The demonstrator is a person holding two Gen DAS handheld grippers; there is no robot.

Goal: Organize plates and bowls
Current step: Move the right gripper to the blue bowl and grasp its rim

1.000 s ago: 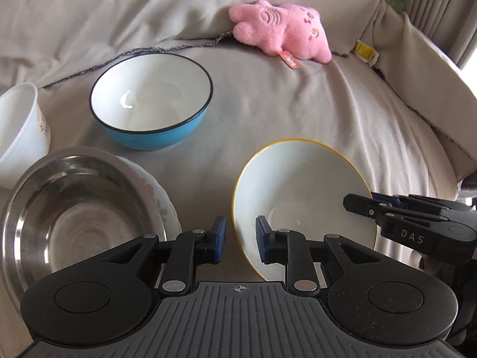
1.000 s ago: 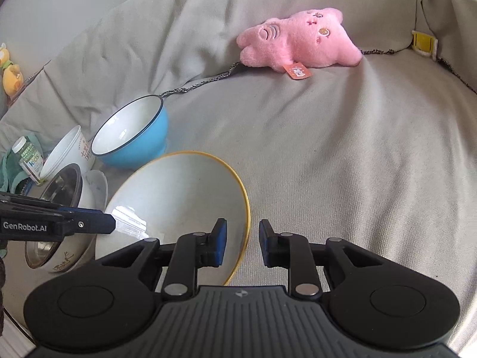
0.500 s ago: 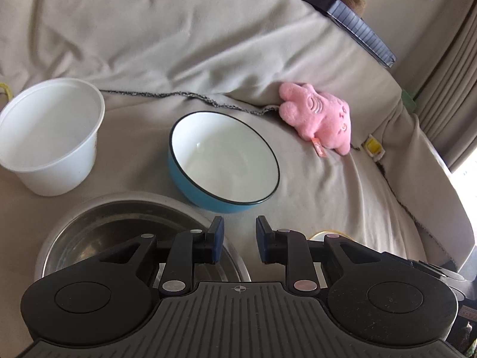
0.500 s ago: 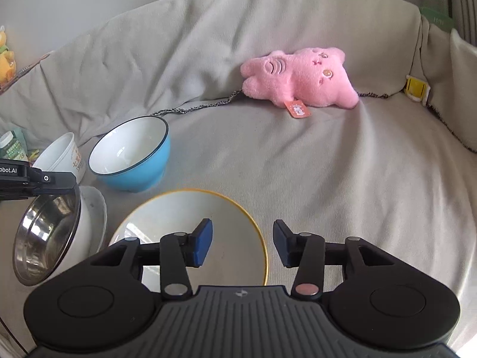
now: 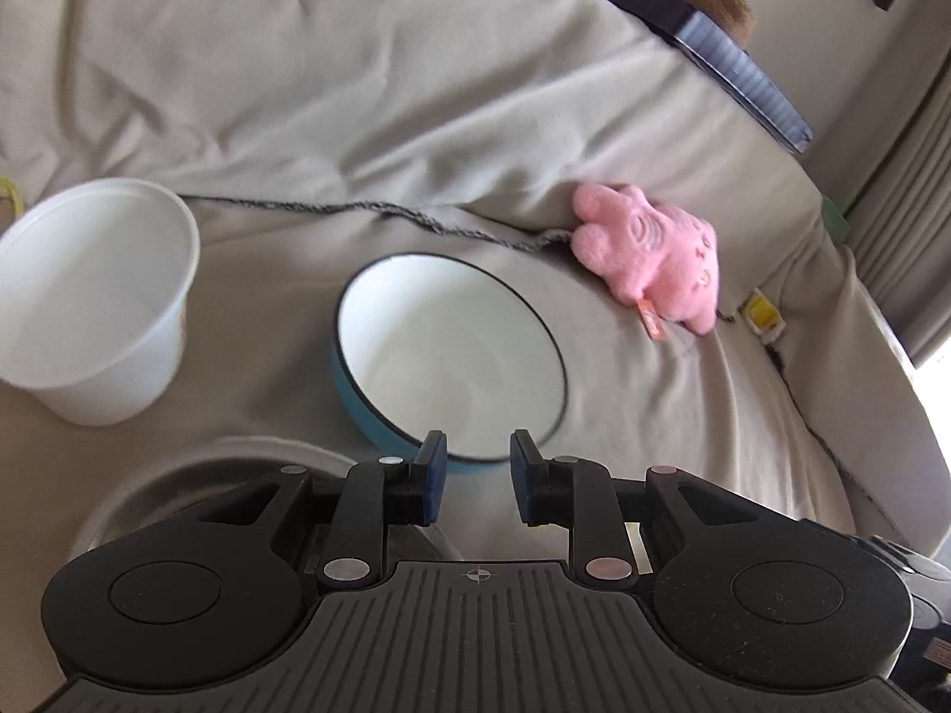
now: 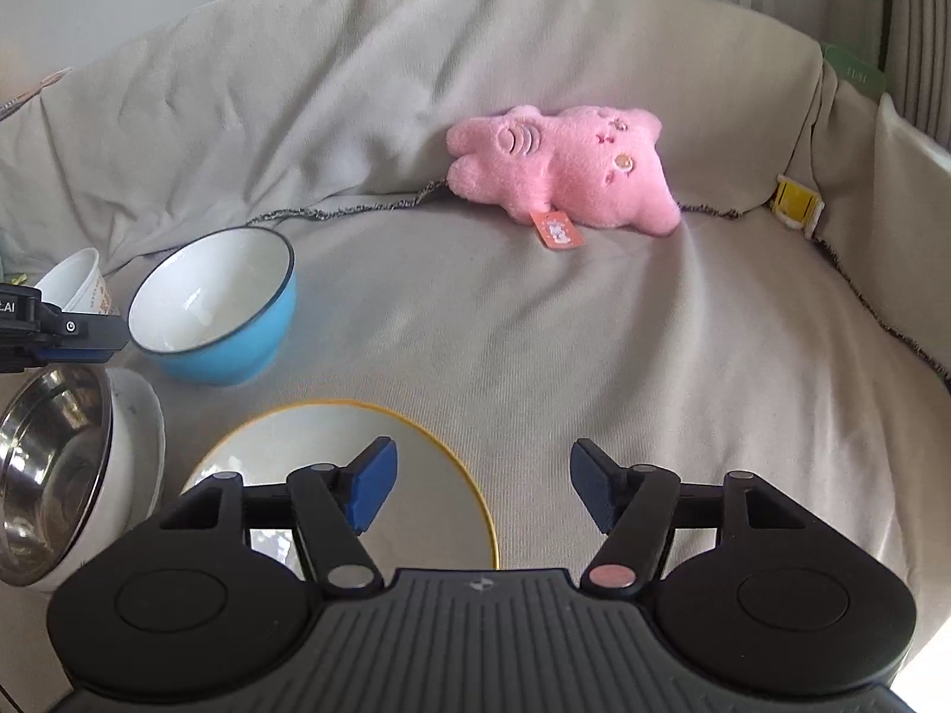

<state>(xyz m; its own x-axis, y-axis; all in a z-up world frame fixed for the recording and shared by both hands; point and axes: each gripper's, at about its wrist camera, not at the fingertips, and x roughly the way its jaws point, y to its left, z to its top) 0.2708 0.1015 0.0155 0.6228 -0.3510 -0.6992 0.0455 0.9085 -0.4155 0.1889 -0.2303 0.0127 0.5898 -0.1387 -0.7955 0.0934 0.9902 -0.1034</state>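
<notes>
Plates and bowls are sitting on a sofa draped in a beige cover (image 6: 535, 356). A steel bowl (image 6: 47, 463) is nesting in a white bowl (image 6: 139, 445) at the left, a yellow-rimmed plate (image 6: 428, 475) is lying flat just beside them, and a blue bowl (image 6: 214, 309) is standing upright behind, with a white cup (image 5: 95, 303) further left. The right gripper (image 6: 480, 484), its jaws having just been opening, is hovering spread with nothing between them. The left gripper (image 5: 474, 484) is standing narrowly parted, gripping nothing. A pink plush toy (image 6: 564, 172) is lying against the backrest.
</notes>
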